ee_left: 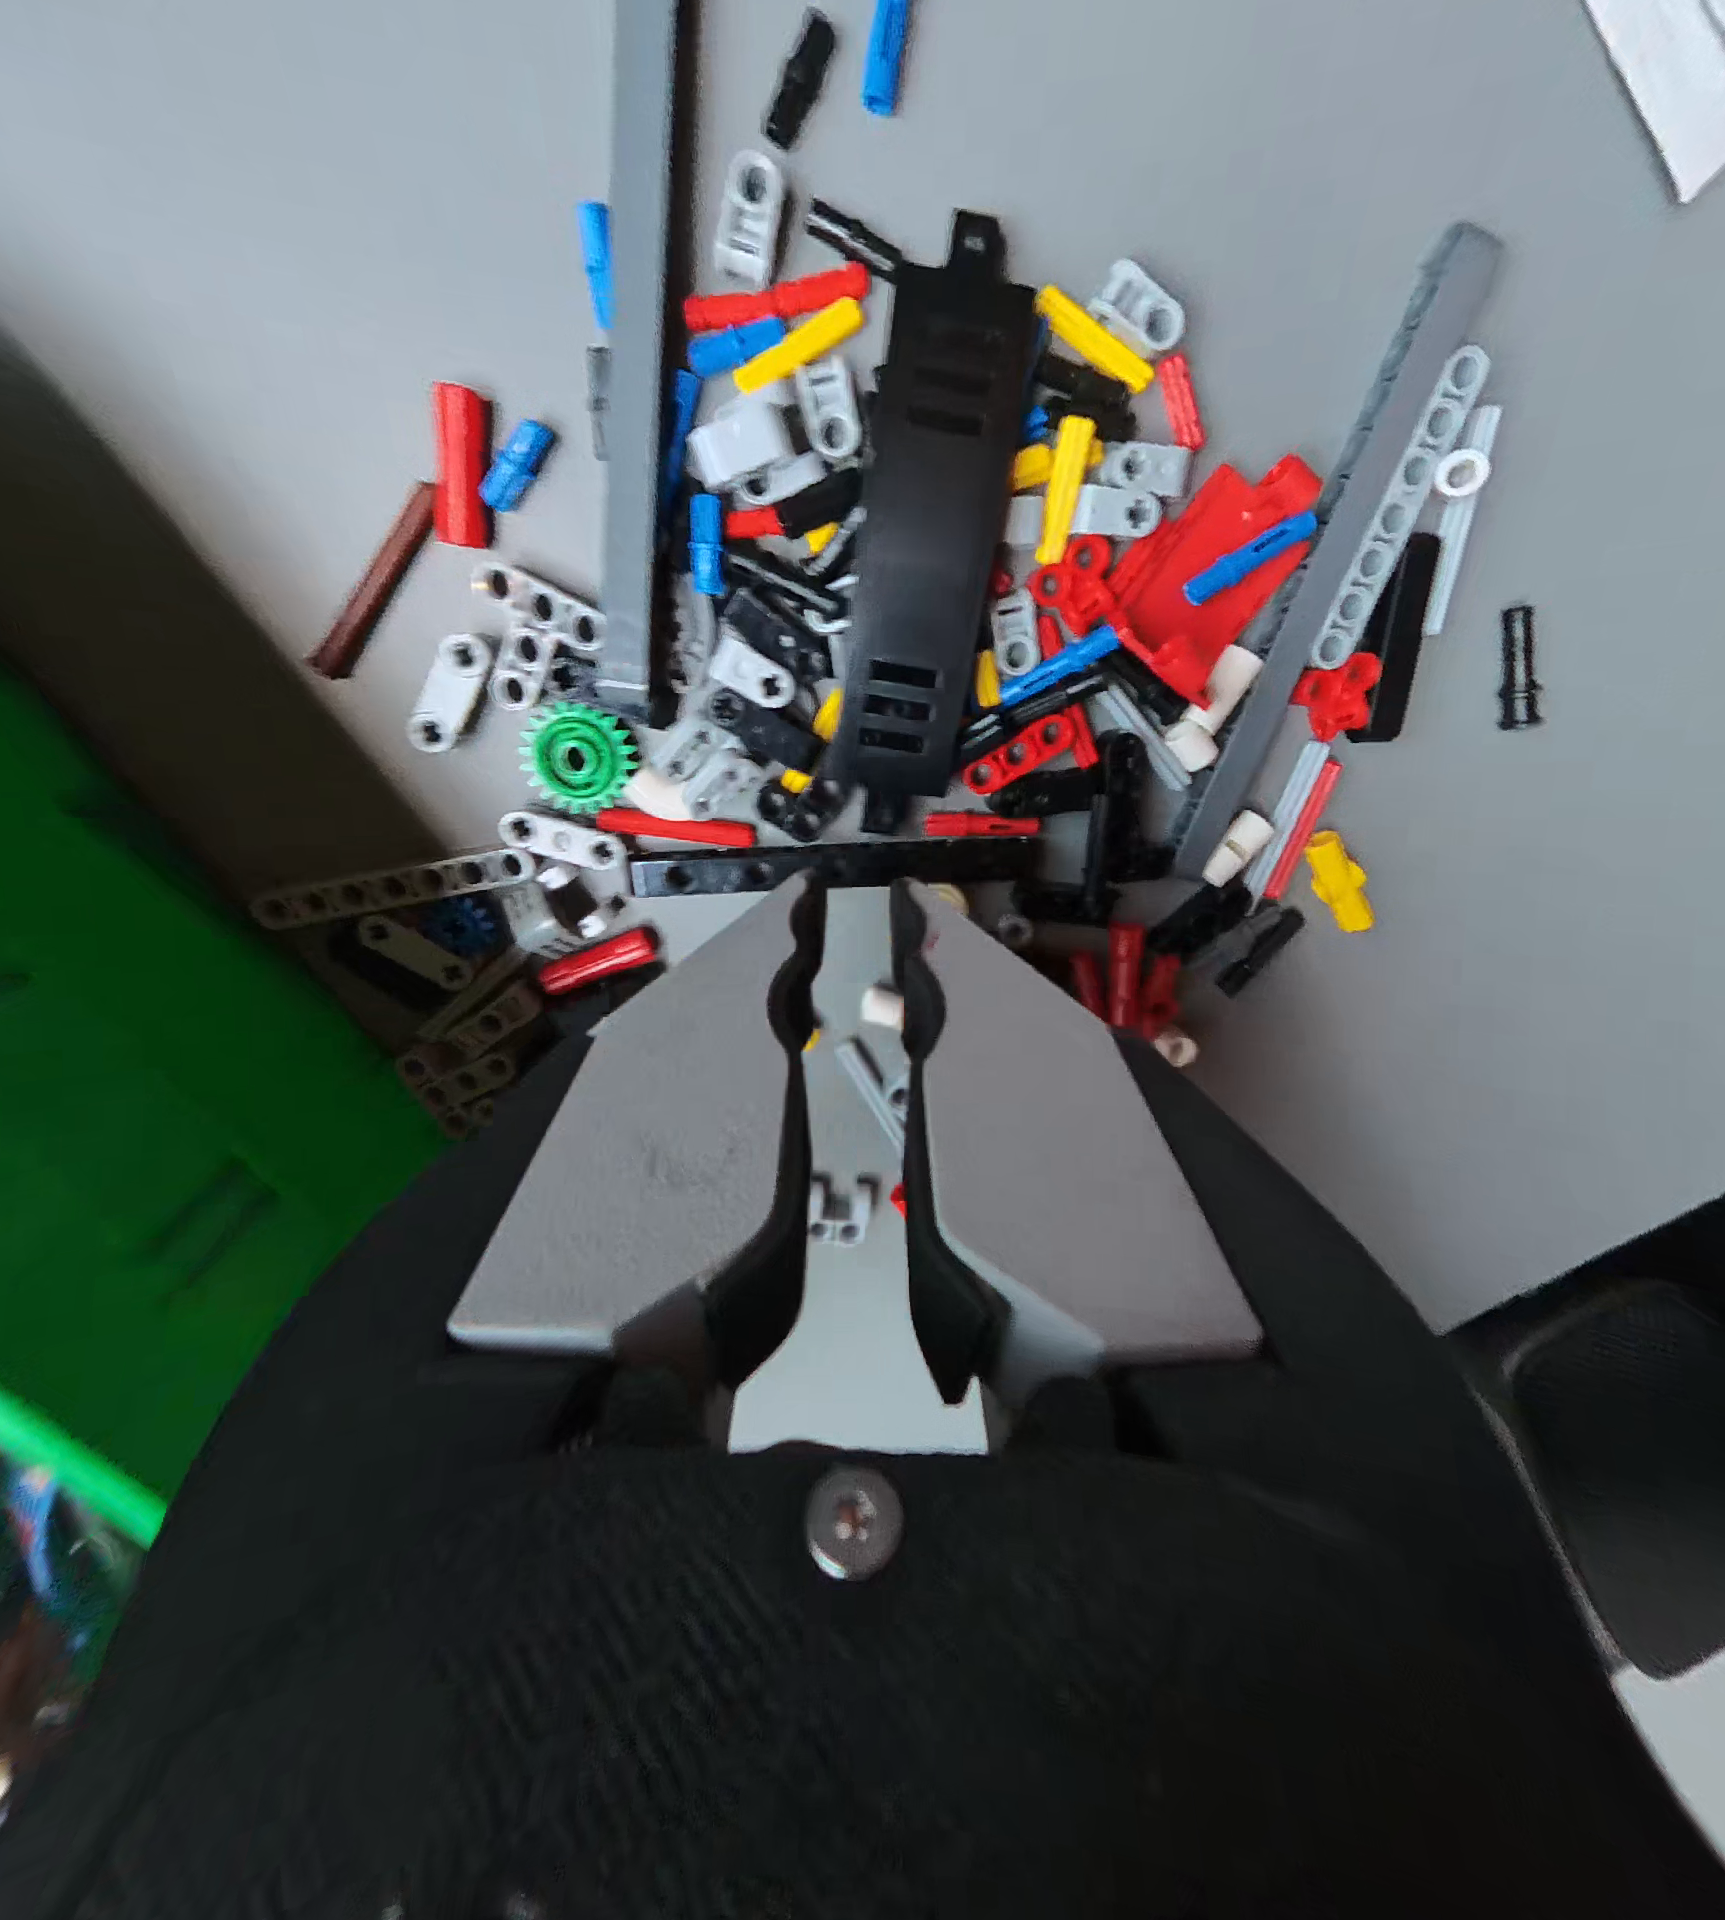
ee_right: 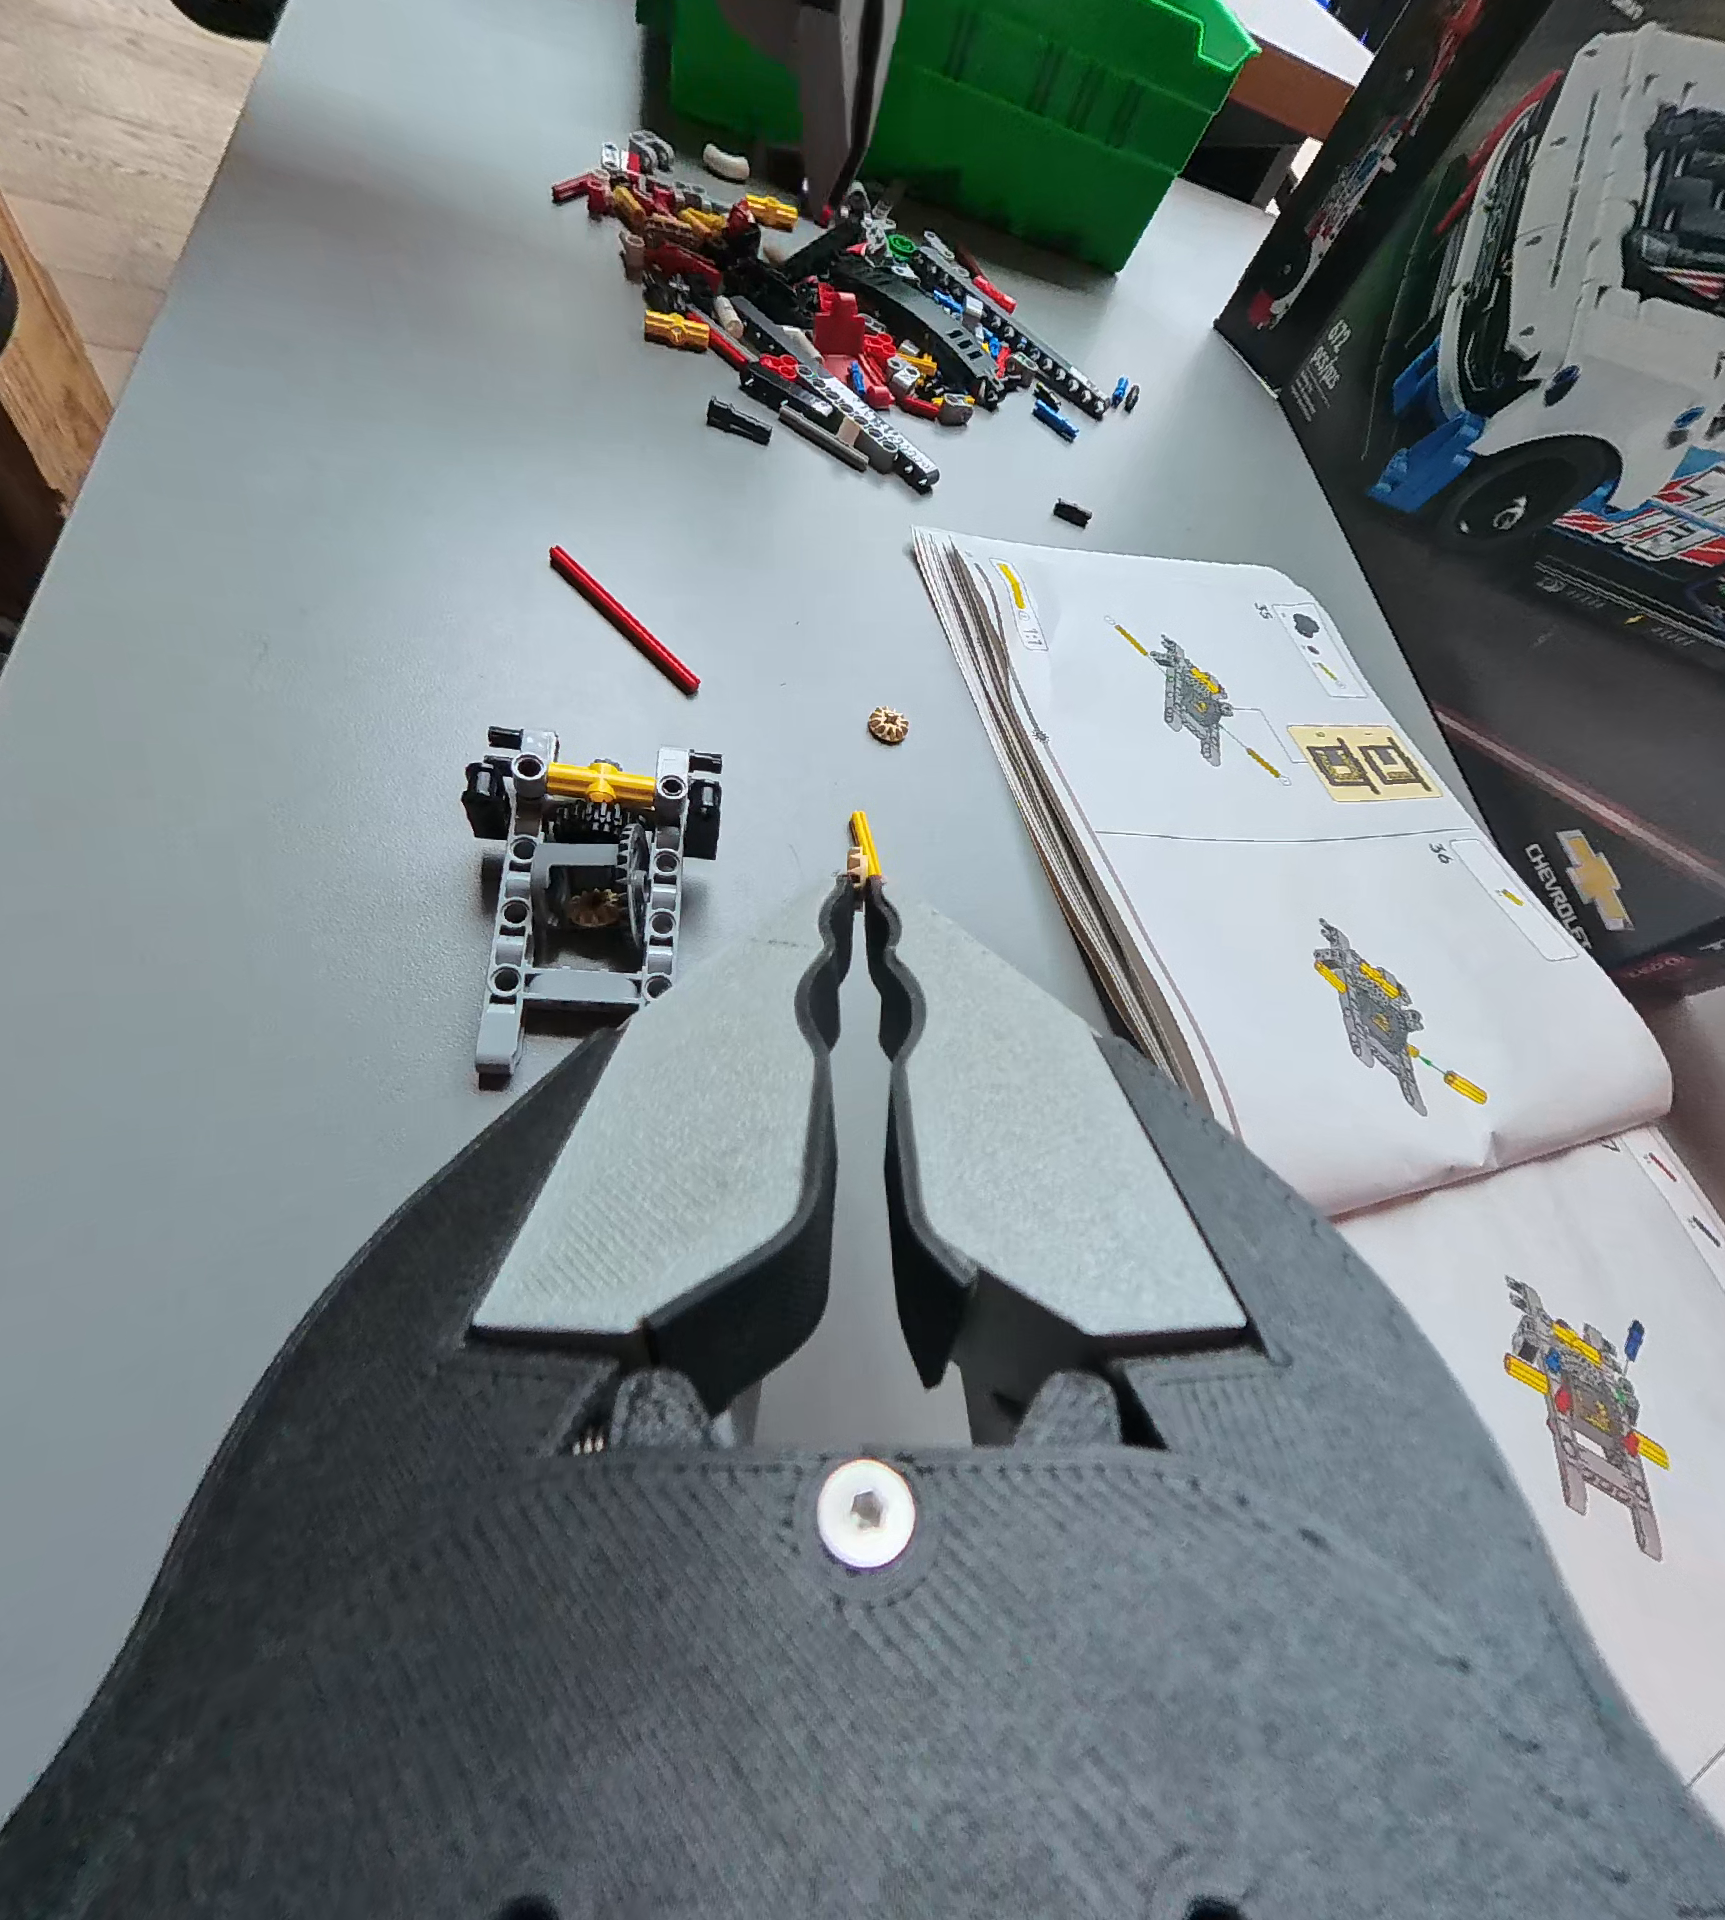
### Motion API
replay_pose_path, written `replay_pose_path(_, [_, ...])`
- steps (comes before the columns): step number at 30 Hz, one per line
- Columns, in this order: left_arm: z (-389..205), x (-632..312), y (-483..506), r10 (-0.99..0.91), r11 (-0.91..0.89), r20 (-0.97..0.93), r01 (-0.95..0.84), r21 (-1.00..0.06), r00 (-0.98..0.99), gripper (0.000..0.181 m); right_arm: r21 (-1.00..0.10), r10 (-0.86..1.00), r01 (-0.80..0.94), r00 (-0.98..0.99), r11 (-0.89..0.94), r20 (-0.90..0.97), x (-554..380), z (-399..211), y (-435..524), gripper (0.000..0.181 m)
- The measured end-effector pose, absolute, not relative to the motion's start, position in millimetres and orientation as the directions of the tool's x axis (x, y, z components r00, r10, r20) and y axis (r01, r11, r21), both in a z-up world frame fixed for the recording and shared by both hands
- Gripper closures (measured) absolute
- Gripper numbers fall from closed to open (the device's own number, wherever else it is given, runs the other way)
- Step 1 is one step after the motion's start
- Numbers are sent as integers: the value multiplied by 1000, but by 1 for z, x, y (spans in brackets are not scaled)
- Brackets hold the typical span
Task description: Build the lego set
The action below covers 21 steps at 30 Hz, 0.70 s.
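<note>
Clearly pinched at the very tips of the right gripper (ee_right: 860,891): a short yellow axle (ee_right: 864,837) with a small tan bevel gear (ee_right: 855,860) threaded on near the held end, jaws closed down to the width of that thin part. Poking forward and slightly up, just right of the grey gearbox frame (ee_right: 583,888), well short of the open instruction booklet (ee_right: 1253,862). Light as a matchstick, rigid, smooth plastic; prone to pivot or squirt out if squeezed off-centre, so best gripped across the axle's ridged cross-section, close behind the gear, leaving the free end bare for pushing into a hole. Tan gear likely loose on the shaft and apt to slide off if tipped downward.

Beyond the frame: a second tan bevel gear (ee_right: 888,724) lying alone, a long red axle (ee_right: 623,618) farther out, then the loose parts pile (ee_right: 837,301) against the green bin (ee_right: 993,125).

Over that pile, looking down: left gripper (ee_left: 853,896) hovering with jaws parted by a narrow gap, holding nothing, tips just above a black holed beam (ee_left: 827,864). Green gear (ee_left: 577,756) left of it, big black panel (ee_left: 931,520) beyond. Small pins there equally light and slippery; easiest taken side-on across the middle.
</note>
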<state>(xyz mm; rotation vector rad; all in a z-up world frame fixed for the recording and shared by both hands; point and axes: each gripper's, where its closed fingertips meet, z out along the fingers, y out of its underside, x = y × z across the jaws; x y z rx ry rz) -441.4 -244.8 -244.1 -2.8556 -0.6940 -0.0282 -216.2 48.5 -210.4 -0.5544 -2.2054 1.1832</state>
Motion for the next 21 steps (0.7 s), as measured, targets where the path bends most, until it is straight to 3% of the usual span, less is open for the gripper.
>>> replay_pose_path(7, [-225, -461, -244, 472, -850, 2, 456, -263, 882, 164, -849, 596, 96, -753, 519, 279, -217, -212, 49, 181])
replay_pose_path(10, [-225, -465, -253, 481, -856, -37, 460, -236, 876, 164, -850, 596, 99, -754, 518, 276, -217, -212, 49, 181])
replay_pose_path(21, [-258, -420, -249, 427, -889, 153, 445, -110, 891, 167, -850, 598, 99, -752, 518, 276, -217, -212, 49, 181])
